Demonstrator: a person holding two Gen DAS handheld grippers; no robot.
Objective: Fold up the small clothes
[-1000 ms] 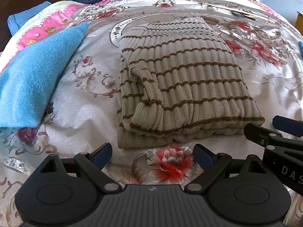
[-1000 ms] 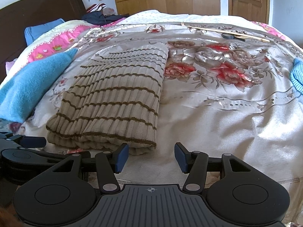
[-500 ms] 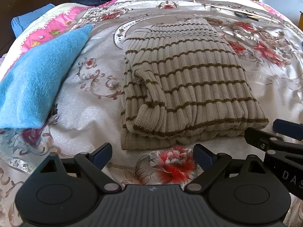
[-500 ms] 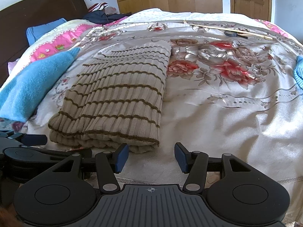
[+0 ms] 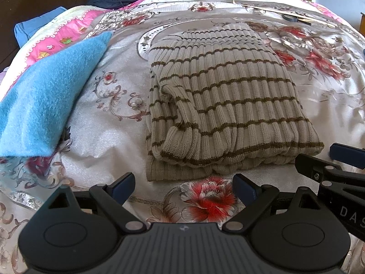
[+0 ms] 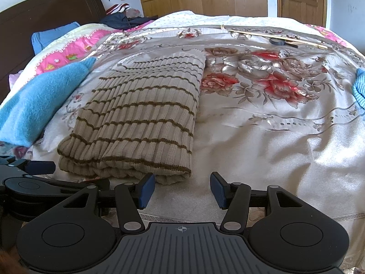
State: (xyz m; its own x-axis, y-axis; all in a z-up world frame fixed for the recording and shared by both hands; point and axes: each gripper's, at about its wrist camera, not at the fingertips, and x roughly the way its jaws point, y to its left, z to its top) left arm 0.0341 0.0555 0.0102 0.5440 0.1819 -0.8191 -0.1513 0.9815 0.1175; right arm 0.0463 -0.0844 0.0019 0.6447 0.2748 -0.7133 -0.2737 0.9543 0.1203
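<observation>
A beige ribbed sweater with brown stripes (image 5: 228, 105) lies folded in a thick rectangle on the floral bedspread (image 5: 109, 137). It also shows in the right wrist view (image 6: 146, 118). My left gripper (image 5: 183, 188) is open and empty, just in front of the sweater's near edge. My right gripper (image 6: 182, 190) is open and empty, at the sweater's near right corner. The right gripper's fingers also show at the right edge of the left wrist view (image 5: 319, 171).
A blue fuzzy garment (image 5: 43, 100) lies left of the sweater. Another blue knit item (image 6: 359, 89) sits at the right edge. A wooden stick and a small dark object (image 6: 278, 38) lie at the far side. Dark clothes (image 6: 123, 20) are piled near the headboard.
Both grippers have drawn back a little from the sweater and risen slightly. Both stay open and empty. The sweater has not moved.
</observation>
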